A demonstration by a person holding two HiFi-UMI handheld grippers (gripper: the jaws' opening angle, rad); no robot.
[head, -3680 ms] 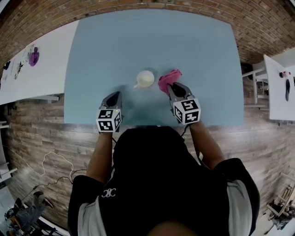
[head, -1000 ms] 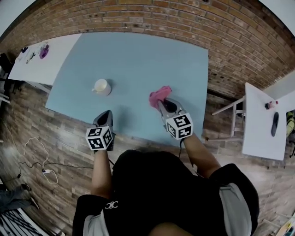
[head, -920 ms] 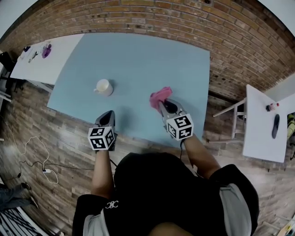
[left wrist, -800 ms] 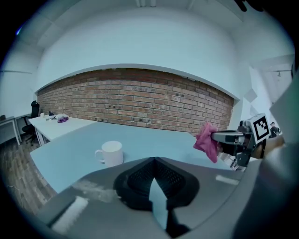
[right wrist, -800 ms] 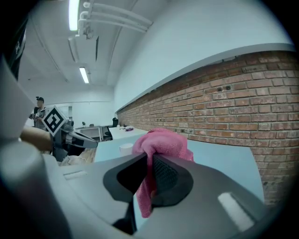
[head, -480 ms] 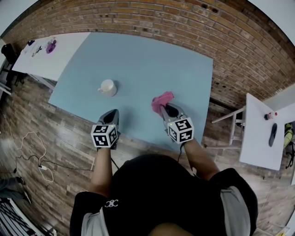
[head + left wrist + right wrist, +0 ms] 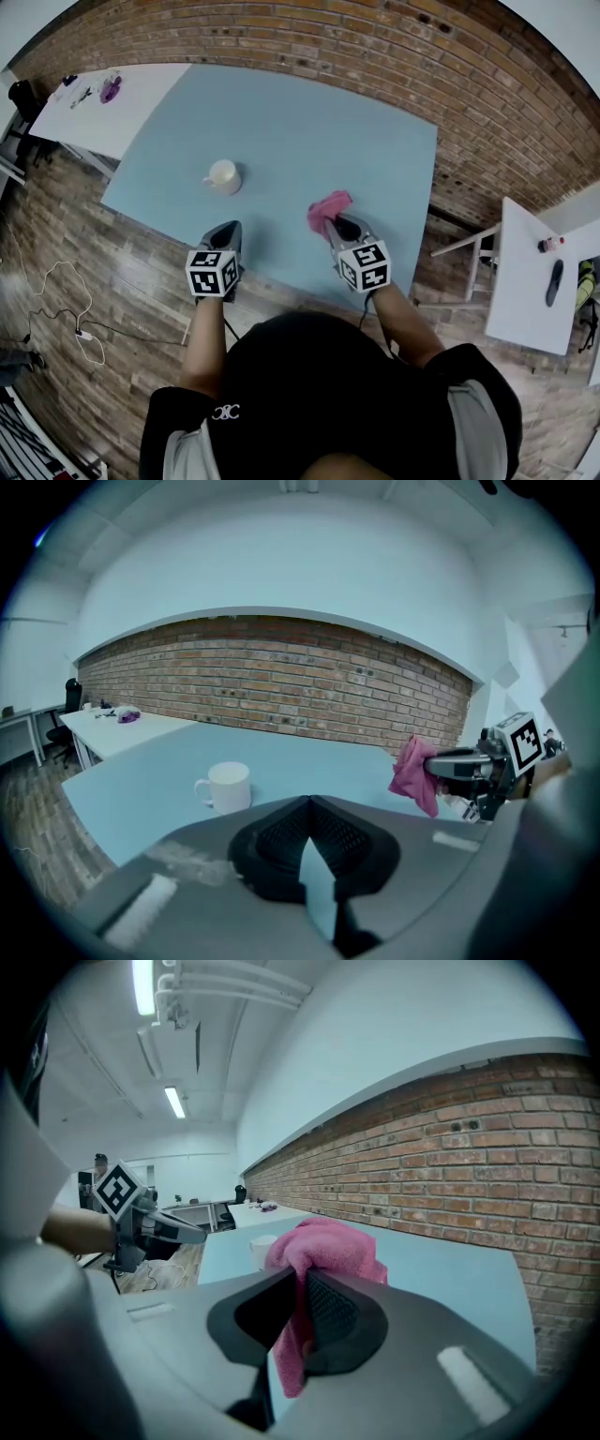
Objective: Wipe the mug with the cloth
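Blue table [image 7: 281, 122], brick wall [image 7: 281, 677]

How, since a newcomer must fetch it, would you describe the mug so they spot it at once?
Find the big pale blue table before the brick wall. On its left part, ahead of the left gripper, stands the mug. It is small, cream-white and handled, the only thing standing there; the pink cloth hangs from the right gripper.

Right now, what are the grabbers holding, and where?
The right gripper pinches the fluffy pink cloth across a fold, a bunch sticking out in front, an end hanging below. The left gripper is shut on nothing.
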